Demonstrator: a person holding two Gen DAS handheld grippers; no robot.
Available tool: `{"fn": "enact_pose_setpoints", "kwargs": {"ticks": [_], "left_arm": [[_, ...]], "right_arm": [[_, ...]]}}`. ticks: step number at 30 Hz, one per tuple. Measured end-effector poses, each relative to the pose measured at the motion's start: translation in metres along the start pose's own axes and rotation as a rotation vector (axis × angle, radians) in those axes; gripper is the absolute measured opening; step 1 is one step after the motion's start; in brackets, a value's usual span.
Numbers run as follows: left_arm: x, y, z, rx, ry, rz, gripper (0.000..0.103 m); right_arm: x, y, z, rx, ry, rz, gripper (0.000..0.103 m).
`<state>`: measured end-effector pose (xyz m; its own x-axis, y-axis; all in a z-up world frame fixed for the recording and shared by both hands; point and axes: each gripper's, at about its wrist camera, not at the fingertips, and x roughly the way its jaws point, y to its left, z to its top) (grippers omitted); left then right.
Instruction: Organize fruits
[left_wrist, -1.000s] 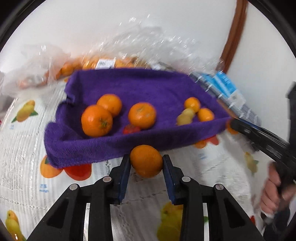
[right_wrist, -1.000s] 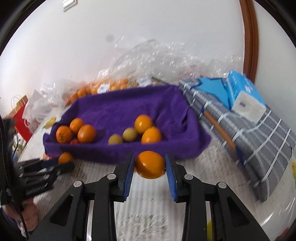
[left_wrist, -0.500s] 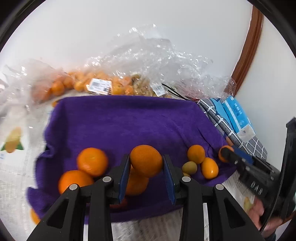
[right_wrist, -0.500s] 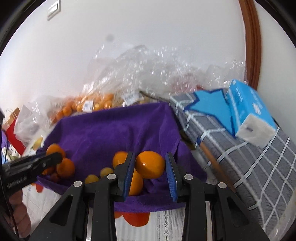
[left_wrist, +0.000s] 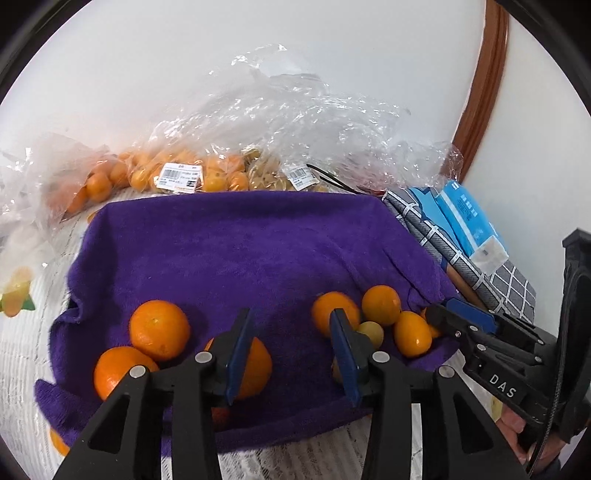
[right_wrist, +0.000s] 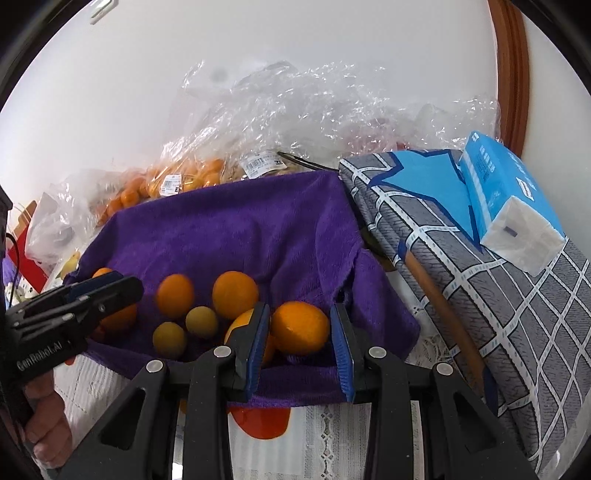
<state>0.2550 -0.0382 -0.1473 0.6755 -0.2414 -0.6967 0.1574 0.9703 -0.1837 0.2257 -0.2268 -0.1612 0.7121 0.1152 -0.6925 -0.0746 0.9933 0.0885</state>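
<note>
A purple towel (left_wrist: 240, 251) (right_wrist: 240, 229) lines a tray that holds several oranges and two small greenish fruits (right_wrist: 201, 321). My left gripper (left_wrist: 291, 332) hovers over its front; the jaws are opening with only towel between them. A blurred orange (left_wrist: 332, 310) lies just past the right finger, and shows as the blurred orange (right_wrist: 174, 295) in the right wrist view. My right gripper (right_wrist: 297, 325) hangs over the towel's right front corner. Its jaws are starting to open with an orange (right_wrist: 299, 326) still between the pads. Each gripper shows in the other's view: right gripper (left_wrist: 441, 310), left gripper (right_wrist: 123, 282).
Clear plastic bags of small oranges (left_wrist: 177, 177) are heaped behind the towel against the white wall. To the right lies a folded grey checked cloth (right_wrist: 480, 277) with a blue tissue pack (right_wrist: 506, 195) on it. A fruit-print tablecloth (right_wrist: 325, 435) covers the table.
Both grippers came forward from the tablecloth to above the towel, each carrying an orange. The left jaws have spread and their orange has dropped onto the towel. The right orange stays between its pads.
</note>
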Motion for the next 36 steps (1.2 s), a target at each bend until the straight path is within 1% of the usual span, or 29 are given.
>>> {"fn": "enact_pose_setpoints", "kwargs": {"ticks": [2,4,6,7,8,9,10,11,13,14,16,18,21,25,27,28,29,31,36], "left_arm": [[-0.009,0.001,0.0,-0.009,0.0,0.006,0.041],[-0.026,0.001,-0.001,-0.005,-0.016,0.018,0.046],[-0.047,0.0,-0.004,0.013,-0.032,0.037,0.047],[-0.053,-0.001,-0.005,0.019,-0.035,0.039,0.047],[-0.065,-0.002,-0.008,0.024,-0.04,0.049,0.047],[-0.075,-0.003,-0.011,0.022,-0.044,0.06,0.048],[-0.084,-0.003,-0.014,0.017,-0.05,0.066,0.049],[-0.09,-0.002,-0.016,0.01,-0.053,0.069,0.051],[-0.112,0.001,-0.025,-0.017,-0.064,0.083,0.06],[-0.123,0.003,-0.029,-0.027,-0.075,0.089,0.062],[-0.14,0.005,-0.035,-0.042,-0.096,0.108,0.072],[-0.163,0.007,-0.043,-0.056,-0.116,0.13,0.074],[-0.186,0.007,-0.053,-0.068,-0.13,0.139,0.08],[-0.21,0.003,-0.063,-0.067,-0.151,0.148,0.087],[-0.218,0.002,-0.068,-0.06,-0.157,0.156,0.089],[-0.22,0.001,-0.07,-0.058,-0.16,0.158,0.09],[-0.223,0.0,-0.072,-0.055,-0.163,0.159,0.09],[-0.226,-0.003,-0.075,-0.041,-0.162,0.165,0.091],[-0.236,-0.008,-0.079,-0.02,-0.172,0.186,0.091]], "right_arm": [[-0.005,-0.002,0.0,0.018,-0.002,0.01,0.035],[-0.017,-0.003,0.001,0.047,-0.012,0.026,0.036],[-0.036,0.001,0.002,0.055,-0.013,0.035,0.044],[-0.045,0.004,0.002,0.049,-0.013,0.039,0.053],[-0.054,0.008,0.002,0.04,-0.02,0.038,0.056],[-0.071,0.015,0.002,0.024,-0.042,0.019,0.056],[-0.084,0.021,0.0,0.013,-0.06,-0.002,0.058],[-0.095,0.025,-0.001,0.007,-0.074,-0.017,0.064],[-0.123,0.034,-0.006,0.001,-0.099,-0.043,0.071],[-0.138,0.039,-0.01,0.0,-0.108,-0.05,0.071],[-0.158,0.043,-0.015,0.006,-0.116,-0.066,0.072],[-0.179,0.048,-0.024,0.016,-0.117,-0.077,0.073],[-0.201,0.057,-0.036,-0.001,-0.088,-0.077,0.072],[-0.225,0.067,-0.051,-0.024,-0.11,-0.117,0.073],[-0.235,0.071,-0.056,-0.028,-0.121,-0.123,0.08],[-0.239,0.072,-0.059,-0.028,-0.13,-0.122,0.087],[-0.245,0.074,-0.062,-0.032,-0.148,-0.122,0.091],[-0.251,0.076,-0.065,-0.034,-0.164,-0.129,0.092],[-0.256,0.08,-0.069,-0.017,-0.148,-0.124,0.093]]}}
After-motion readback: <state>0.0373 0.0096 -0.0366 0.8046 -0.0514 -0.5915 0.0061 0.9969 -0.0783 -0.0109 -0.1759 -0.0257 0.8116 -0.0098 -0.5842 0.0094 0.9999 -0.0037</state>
